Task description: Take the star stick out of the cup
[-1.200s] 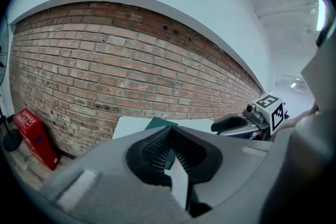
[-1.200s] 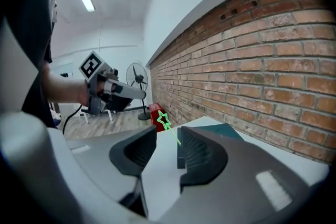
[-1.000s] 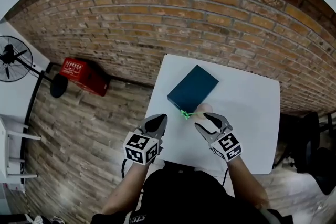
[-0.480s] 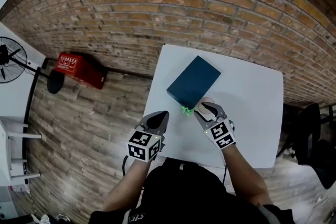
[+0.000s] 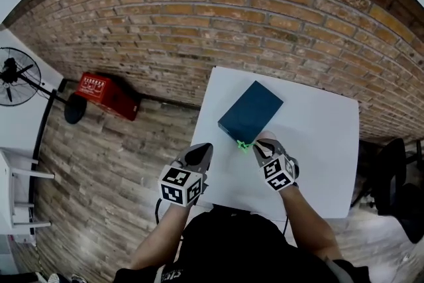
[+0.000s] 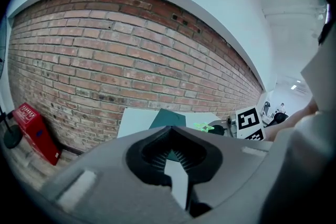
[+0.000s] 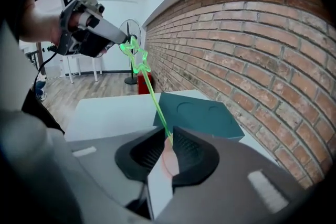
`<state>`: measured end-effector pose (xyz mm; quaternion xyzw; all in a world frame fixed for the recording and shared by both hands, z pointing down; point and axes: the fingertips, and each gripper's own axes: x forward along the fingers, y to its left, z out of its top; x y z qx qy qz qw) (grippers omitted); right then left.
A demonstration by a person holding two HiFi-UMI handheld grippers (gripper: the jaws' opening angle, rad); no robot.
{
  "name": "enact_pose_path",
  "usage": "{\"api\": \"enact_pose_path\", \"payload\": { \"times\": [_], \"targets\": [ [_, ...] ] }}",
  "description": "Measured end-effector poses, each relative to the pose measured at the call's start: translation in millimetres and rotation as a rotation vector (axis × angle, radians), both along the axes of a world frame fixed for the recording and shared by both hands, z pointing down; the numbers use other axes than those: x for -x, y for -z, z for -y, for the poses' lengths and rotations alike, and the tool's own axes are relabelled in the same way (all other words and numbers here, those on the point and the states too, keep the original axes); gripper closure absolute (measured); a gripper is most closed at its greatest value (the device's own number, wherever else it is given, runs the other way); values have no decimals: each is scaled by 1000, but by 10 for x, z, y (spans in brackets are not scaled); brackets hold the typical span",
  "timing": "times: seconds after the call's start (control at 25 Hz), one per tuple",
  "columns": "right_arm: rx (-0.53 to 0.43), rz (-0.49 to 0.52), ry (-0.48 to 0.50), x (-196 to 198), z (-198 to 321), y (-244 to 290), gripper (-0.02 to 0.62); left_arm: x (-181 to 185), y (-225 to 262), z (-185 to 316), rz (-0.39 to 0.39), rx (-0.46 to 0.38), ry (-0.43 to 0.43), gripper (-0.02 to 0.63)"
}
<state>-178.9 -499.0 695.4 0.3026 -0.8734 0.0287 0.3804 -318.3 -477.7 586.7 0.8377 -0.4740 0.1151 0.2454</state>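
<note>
The green star stick (image 7: 152, 94) rises out of a pale pink cup (image 7: 169, 159), its star (image 7: 134, 52) at the top. My right gripper (image 7: 167, 136) is over the cup; its jaws are closing and their tips pinch the thin stem. In the head view the right gripper (image 5: 260, 144) covers most of the cup (image 5: 265, 136), and the star (image 5: 244, 144) pokes out to its left. The left gripper (image 5: 204, 149) hovers at the table's left front edge, shut and holding nothing. In the left gripper view its jaws (image 6: 169, 128) meet, with the star (image 6: 201, 126) beyond them.
A dark teal box (image 5: 251, 111) lies on the white table (image 5: 318, 142) just behind the cup. A brick wall runs behind the table. On the floor to the left stand a red crate (image 5: 106, 95) and a fan (image 5: 14, 73).
My right gripper moved forward over the cup and its jaws went from wide open to closed round the stick. The left gripper stayed about where it was.
</note>
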Motion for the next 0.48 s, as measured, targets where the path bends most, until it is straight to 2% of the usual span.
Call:
{"api": "enact_pose_path", "payload": {
  "times": [0.24, 0.48],
  "targets": [
    [-50, -51, 15, 31, 40, 11, 574, 99, 118, 56, -19, -25, -13, 598],
    [-116, -36, -46, -1, 132, 282, 580, 136, 246, 194, -60, -63, -55, 598]
  ]
}}
